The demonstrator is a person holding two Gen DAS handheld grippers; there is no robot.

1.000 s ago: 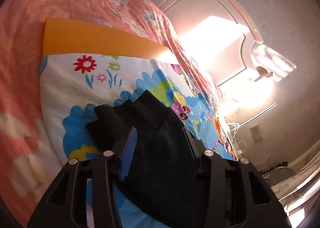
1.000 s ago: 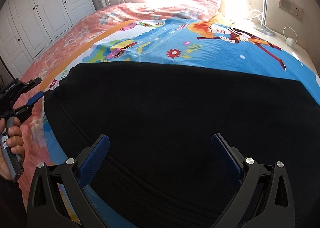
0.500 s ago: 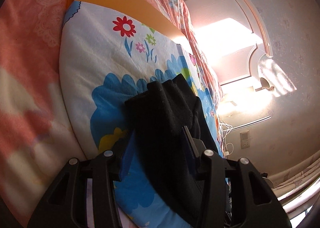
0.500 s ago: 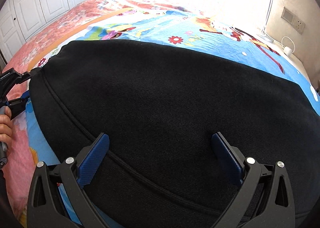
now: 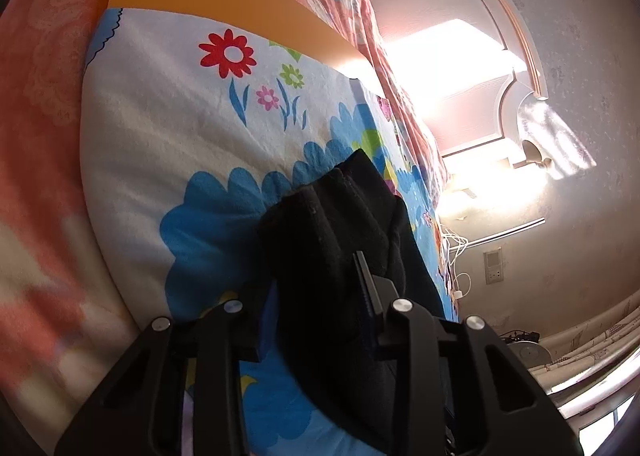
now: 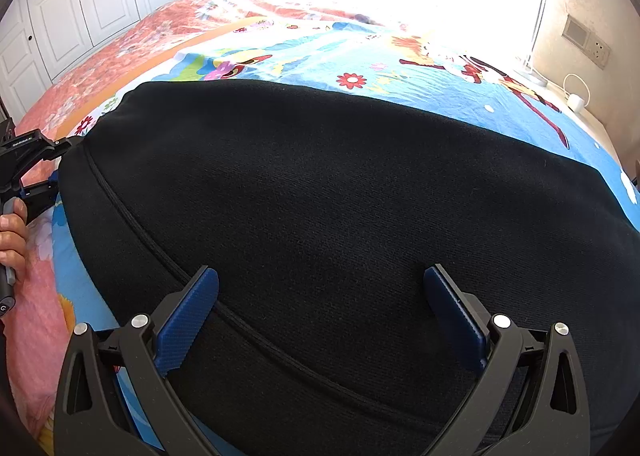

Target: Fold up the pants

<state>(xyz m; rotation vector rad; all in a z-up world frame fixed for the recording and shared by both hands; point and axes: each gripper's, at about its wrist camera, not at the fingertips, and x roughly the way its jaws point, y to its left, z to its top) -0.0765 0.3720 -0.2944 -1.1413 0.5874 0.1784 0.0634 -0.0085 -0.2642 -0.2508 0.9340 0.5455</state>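
Now left gripper (image 5: 320,284) just closing, pinching far-left corner of black pants (image 6: 340,224); right gripper (image 6: 320,296) spreading wide above near edge, holding nothing. Thin pinch maybe slipping off, fold going crooked.

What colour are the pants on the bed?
Plain black; the pants show best in the right wrist view, spread on the cartoon-print sheet.
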